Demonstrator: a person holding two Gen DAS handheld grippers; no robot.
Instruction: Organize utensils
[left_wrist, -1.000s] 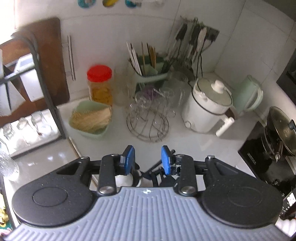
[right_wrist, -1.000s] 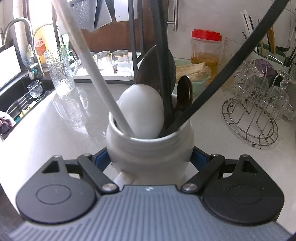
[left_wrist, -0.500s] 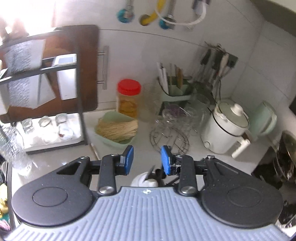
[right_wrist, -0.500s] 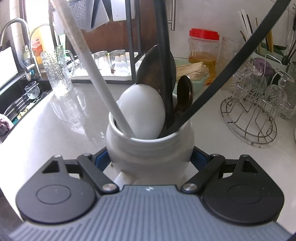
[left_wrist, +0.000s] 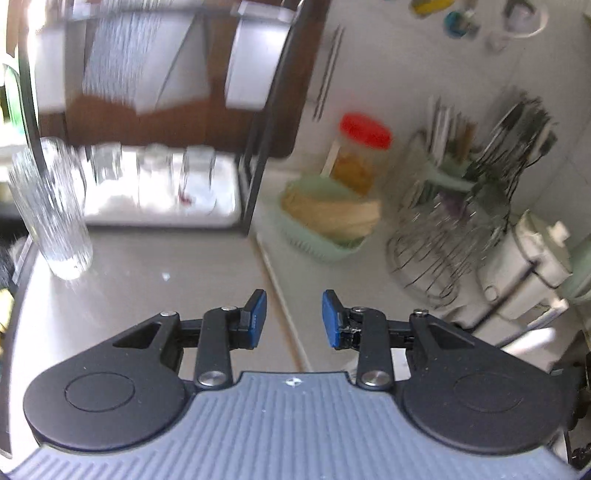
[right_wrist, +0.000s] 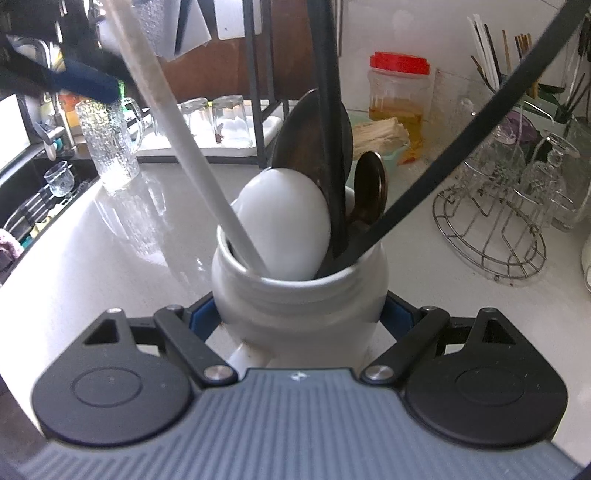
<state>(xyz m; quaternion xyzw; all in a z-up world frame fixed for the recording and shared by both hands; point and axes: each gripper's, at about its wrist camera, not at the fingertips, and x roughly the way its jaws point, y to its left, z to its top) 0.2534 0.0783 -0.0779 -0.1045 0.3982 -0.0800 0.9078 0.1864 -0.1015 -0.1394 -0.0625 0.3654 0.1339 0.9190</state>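
Landmark = white crock: glazed ceramic, round-bellied, upright on the glossy white counter, mouth up. Right gripper is clamped on it, blue pads pressed to both flanks of the belly. Utensils stand in the crock, long axes near vertical, handles fanning out of frame: white spoon, smooth oval bowl up, its pale handle leaning up-left; black handle nearly straight up; second black handle leaning up-right; dark wooden spatula and a small brown spoon behind the white one. Behind-left of the crock: black rack with upturned glasses, ribbed glass mug. Behind-right: red-lidded jar, green basket, wire glass stand. Left gripper sits up-left of the crock, above bare counter, jaws partly apart, nothing between the pads; its view is motion-blurred. A thin pale stick lies on the counter below it, running away toward the rack.
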